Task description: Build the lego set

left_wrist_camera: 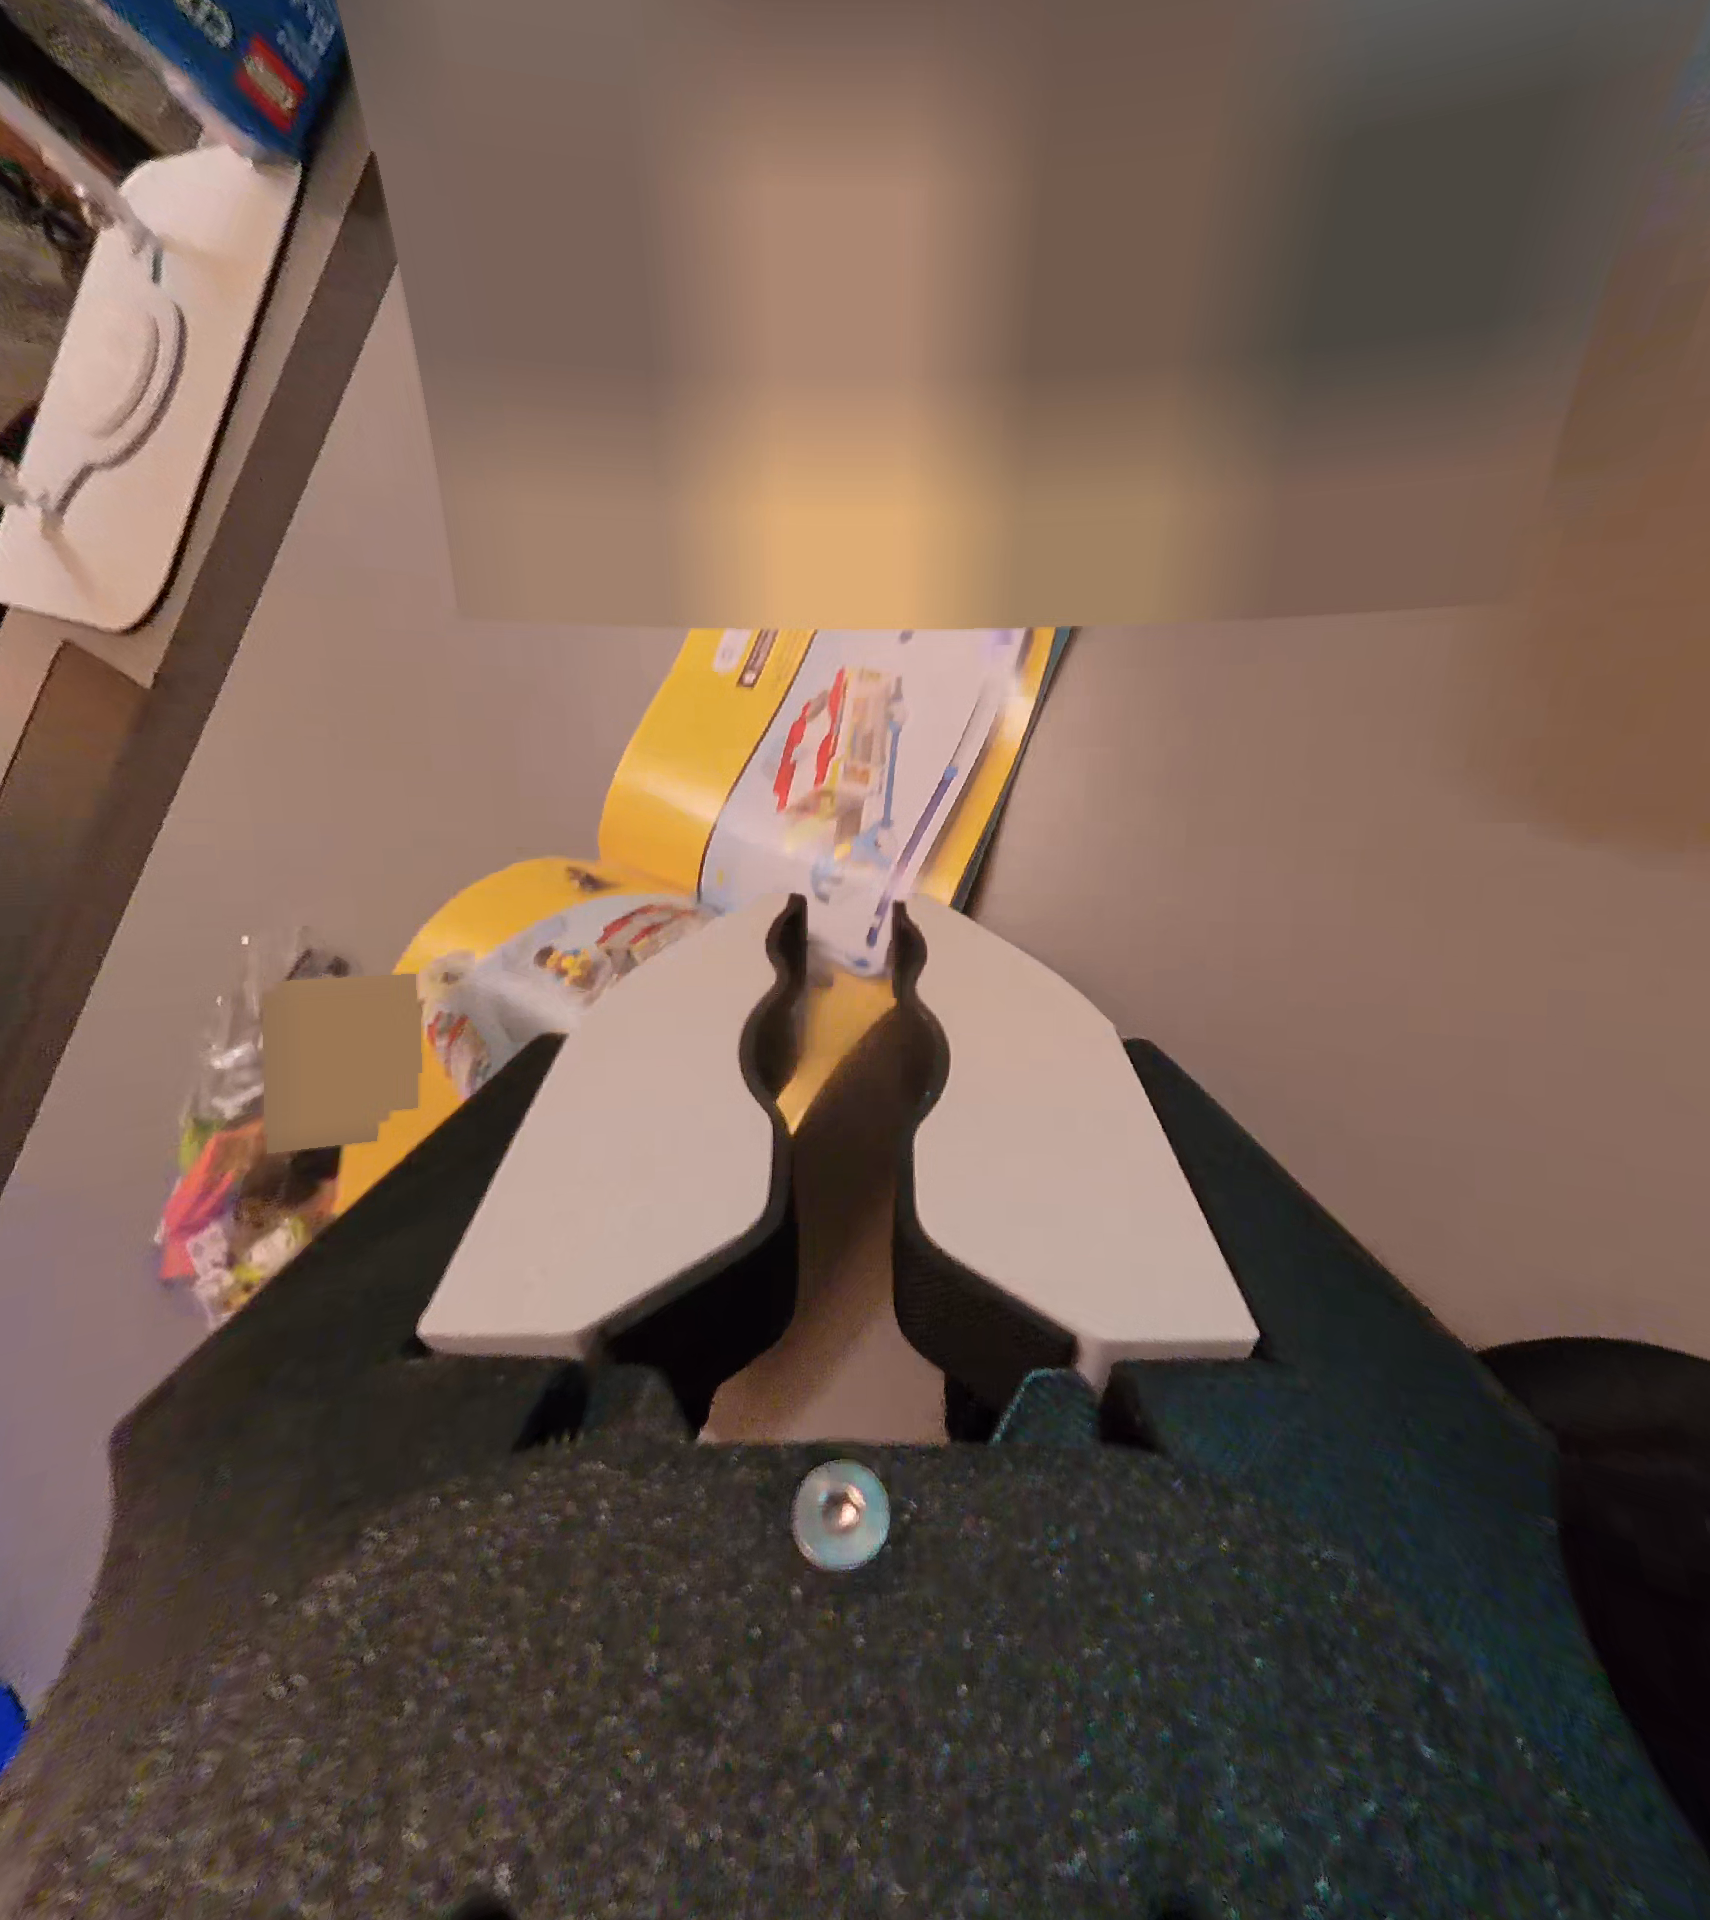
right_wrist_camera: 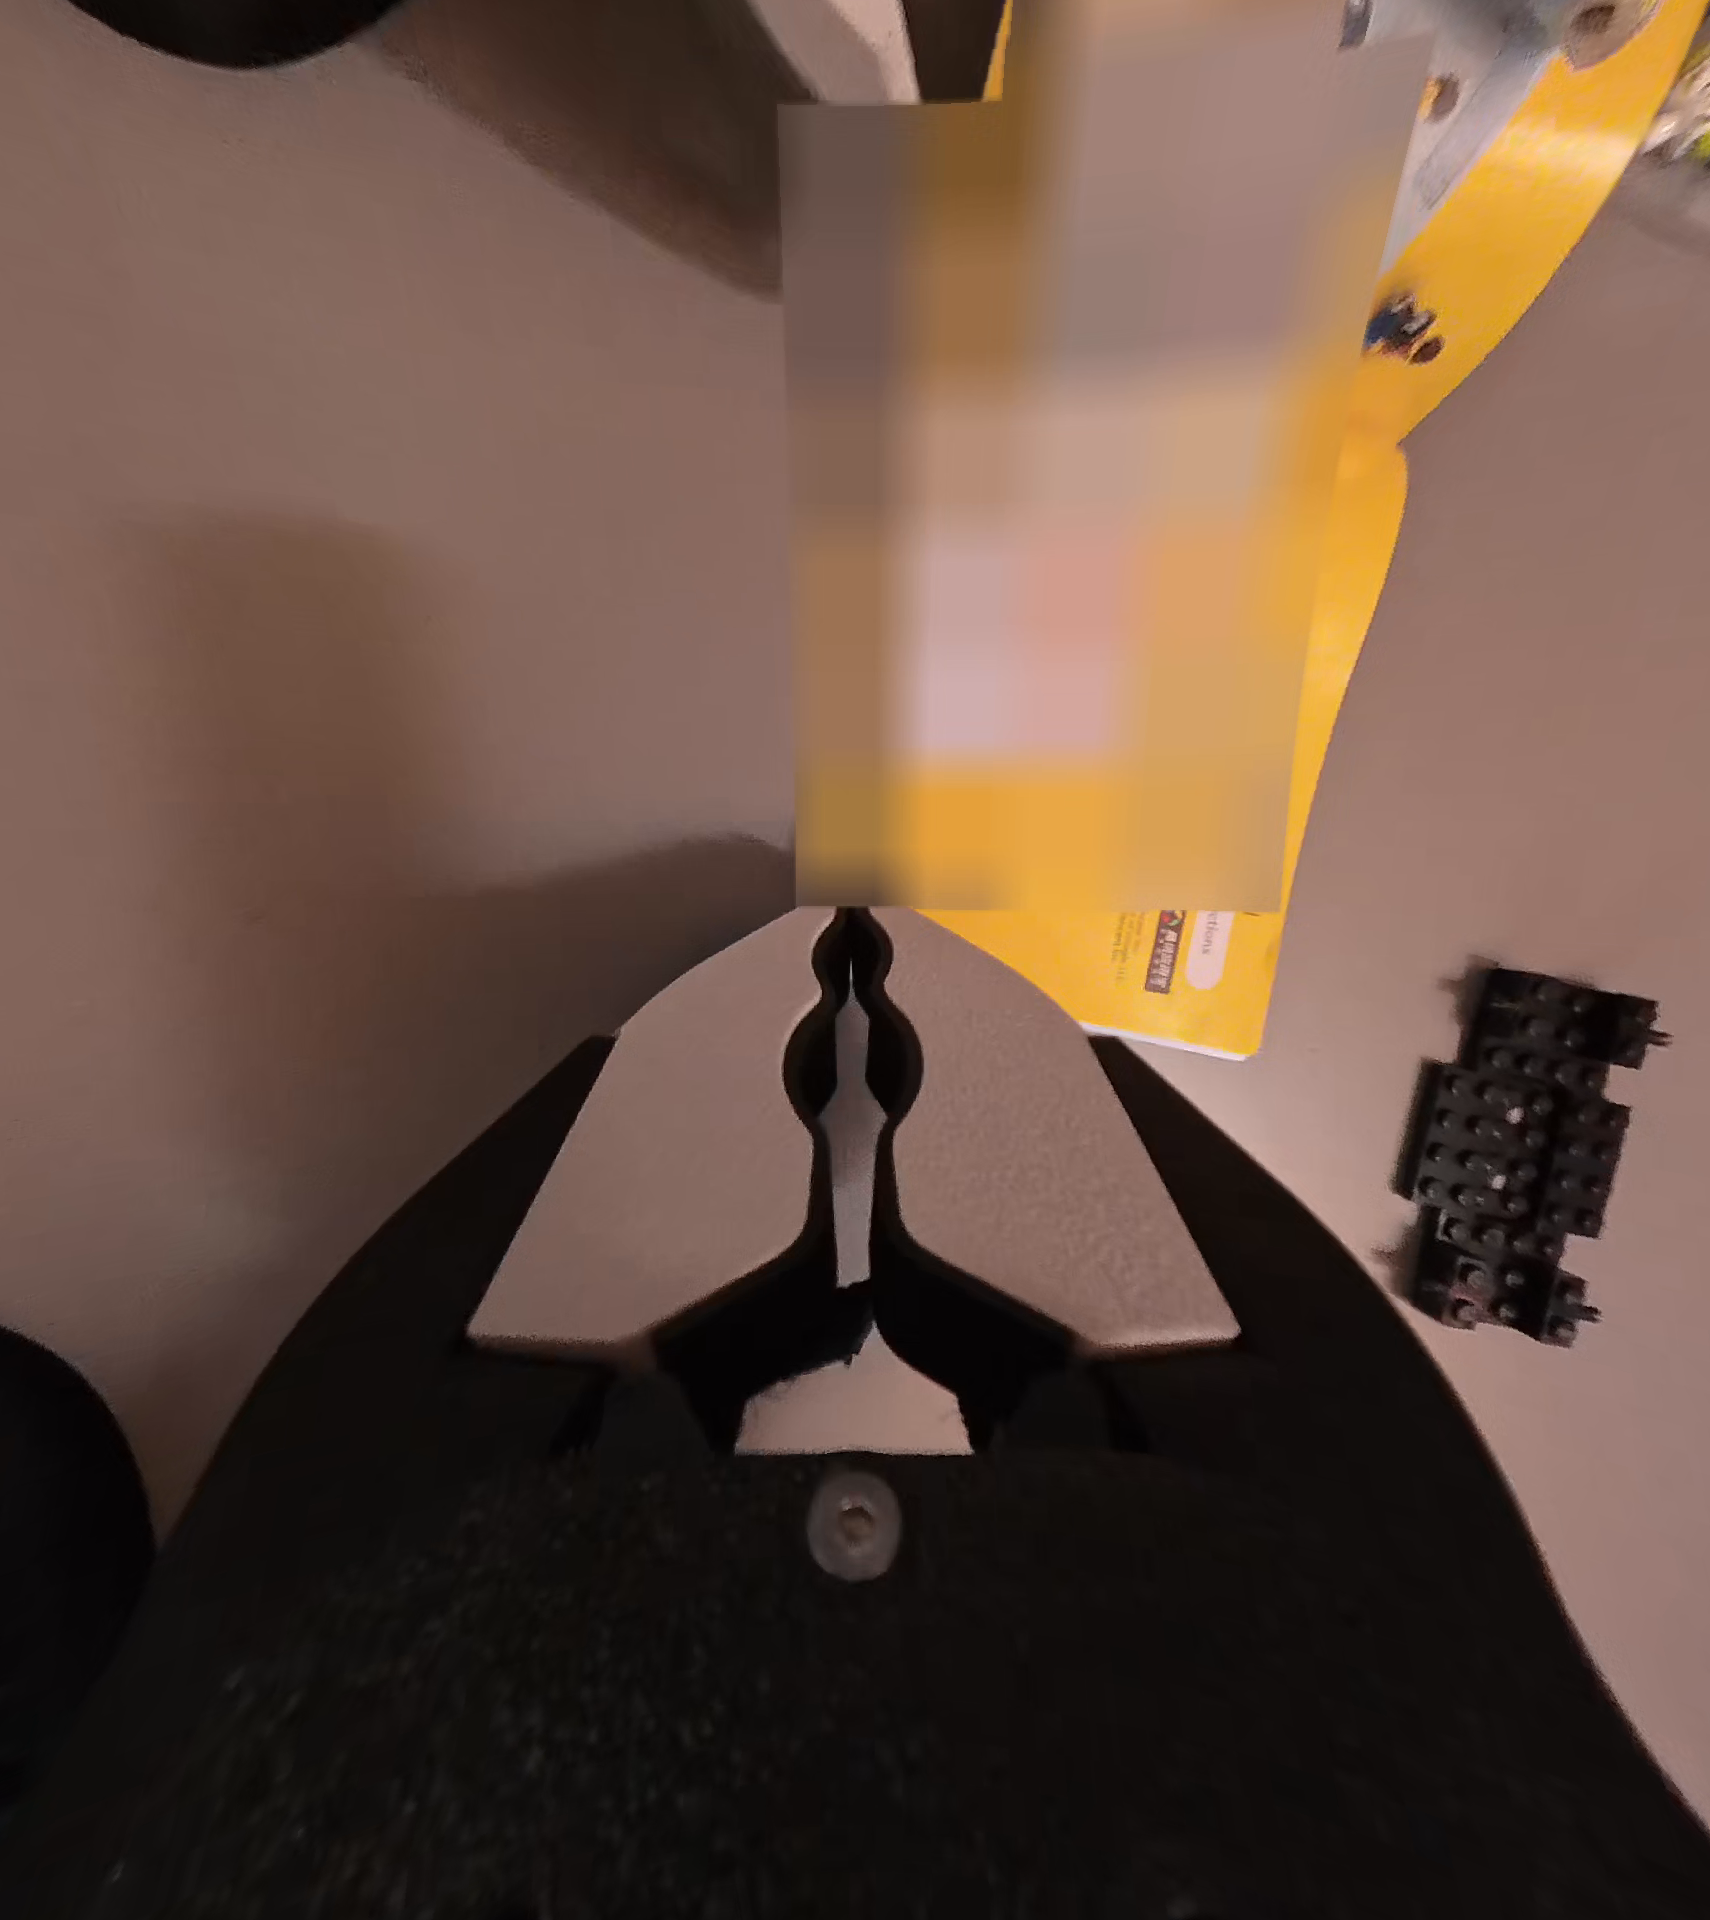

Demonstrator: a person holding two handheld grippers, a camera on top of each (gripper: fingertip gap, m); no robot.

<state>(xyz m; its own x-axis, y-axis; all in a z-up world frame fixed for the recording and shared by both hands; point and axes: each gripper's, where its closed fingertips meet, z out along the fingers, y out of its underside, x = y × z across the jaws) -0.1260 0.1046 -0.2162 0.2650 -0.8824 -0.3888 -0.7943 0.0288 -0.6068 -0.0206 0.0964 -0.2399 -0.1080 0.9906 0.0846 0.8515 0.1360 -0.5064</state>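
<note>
My right gripper (right_wrist_camera: pixel 852 916), tips pressed together on nothing, has the black brick base (right_wrist_camera: pixel 1521 1148) lower right, lengthwise up-down, nearer it. My left gripper (left_wrist_camera: pixel 846 920), slightly spread, faces the booklet (left_wrist_camera: pixel 830 769).

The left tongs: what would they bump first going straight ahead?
Probably the yellow instruction booklet. The left tongs, slightly open and empty, point right at it, though depth is hard to judge.
</note>
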